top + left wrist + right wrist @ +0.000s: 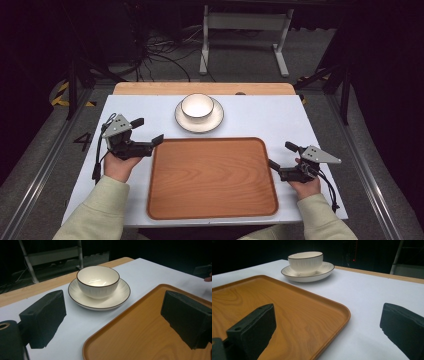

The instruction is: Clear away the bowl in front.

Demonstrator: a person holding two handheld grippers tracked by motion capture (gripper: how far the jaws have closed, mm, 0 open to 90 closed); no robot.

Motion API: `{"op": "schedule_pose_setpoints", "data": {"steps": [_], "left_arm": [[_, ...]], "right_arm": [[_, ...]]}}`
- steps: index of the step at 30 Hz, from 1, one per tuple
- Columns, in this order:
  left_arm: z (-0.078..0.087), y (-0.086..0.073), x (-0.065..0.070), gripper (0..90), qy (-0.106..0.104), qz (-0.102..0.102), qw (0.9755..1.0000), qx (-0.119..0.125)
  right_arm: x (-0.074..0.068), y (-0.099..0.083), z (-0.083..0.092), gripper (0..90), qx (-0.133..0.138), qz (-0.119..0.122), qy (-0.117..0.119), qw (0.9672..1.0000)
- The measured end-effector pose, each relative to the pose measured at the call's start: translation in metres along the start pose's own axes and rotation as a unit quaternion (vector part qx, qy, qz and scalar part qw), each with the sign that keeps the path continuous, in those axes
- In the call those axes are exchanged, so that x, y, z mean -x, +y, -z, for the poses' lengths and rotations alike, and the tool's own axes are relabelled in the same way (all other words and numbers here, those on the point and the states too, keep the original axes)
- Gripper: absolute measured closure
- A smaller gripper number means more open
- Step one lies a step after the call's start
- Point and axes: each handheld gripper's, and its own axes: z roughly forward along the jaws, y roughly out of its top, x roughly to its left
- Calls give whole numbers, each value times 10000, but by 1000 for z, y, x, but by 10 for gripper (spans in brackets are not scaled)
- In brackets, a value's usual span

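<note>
High view: we see a wooden tray (212,177) lying flat at centre frame on the white table (265,117), nothing on it. Above it, upper centre, a white bowl (197,106) sits in a white saucer (216,120), close to the tray's far edge but not touching it. The left gripper (147,131) is at the left of the frame, just beside the tray's upper left corner, jaws spread wide, holding nothing. The right gripper (283,155) is at right of frame, beside the tray's right edge, jaws also wide apart and empty. Pale sleeves come in from the bottom corners.

Left gripper view: we see the two black jaws far apart at lower left and right. The bowl (98,281) on its saucer (120,296) is upper centre; the tray (150,332) covers the lower right.

Right gripper view: jaws wide apart and empty. The tray (294,315) spreads across left and centre; the bowl (305,262) and saucer (325,269) are at top centre.
</note>
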Motion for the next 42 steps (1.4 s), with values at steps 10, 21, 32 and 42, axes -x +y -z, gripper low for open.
{"op": "schedule_pose_setpoints", "data": {"steps": [10, 21, 32, 42], "left_arm": [[-19, 14, -13, 66, 59, 140, 9999, -28], [-39, 26, -24, 67, 163, 106, 9997, -126], [-60, 41, -30, 63, 166, 134, 9995, -254], [-78, 54, -32, 63, 186, 63, 9993, -311]], "right_arm": [[-1, 0, 1, 12, -8, 66, -147, 9999], [0, 0, 1, 16, -27, 37, -159, 9999], [0, 1, 1, 11, -121, 132, -250, 9995], [1, 0, 1, 25, -92, 28, -149, 9998]]}}
